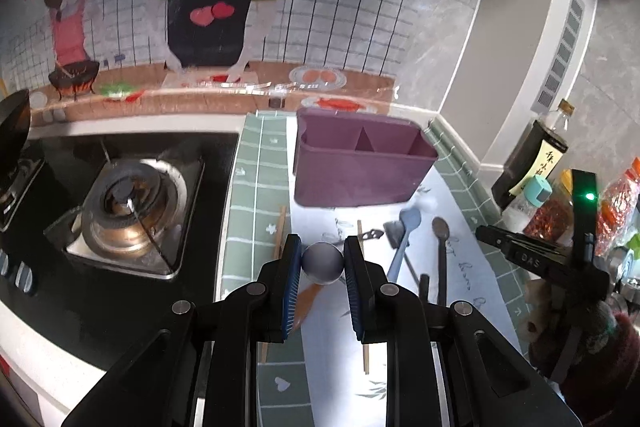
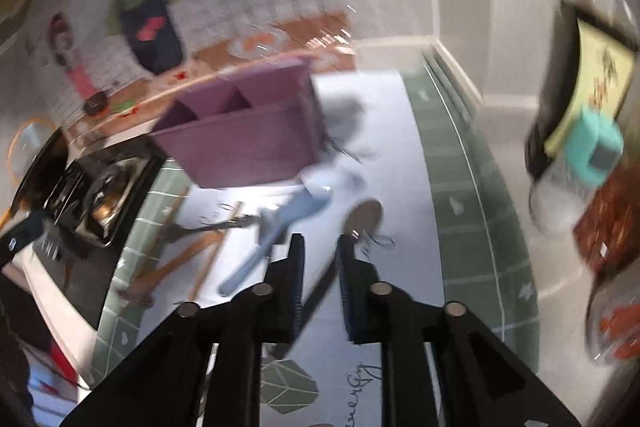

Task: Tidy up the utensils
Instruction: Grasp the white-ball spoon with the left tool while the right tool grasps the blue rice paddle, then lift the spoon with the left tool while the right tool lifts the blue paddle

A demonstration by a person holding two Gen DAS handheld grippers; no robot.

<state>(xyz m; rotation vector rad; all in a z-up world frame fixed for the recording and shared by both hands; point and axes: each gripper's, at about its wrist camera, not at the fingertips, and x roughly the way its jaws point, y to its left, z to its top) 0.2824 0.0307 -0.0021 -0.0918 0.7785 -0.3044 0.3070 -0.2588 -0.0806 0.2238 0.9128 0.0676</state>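
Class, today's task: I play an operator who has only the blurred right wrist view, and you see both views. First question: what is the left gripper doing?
Observer: The left gripper is shut on a round silver ball, with both pads against its sides.
Operator: Is anything standing in the purple box yet?
Observer: No. The left wrist view looks into its compartments, and no utensil shows in any of them.
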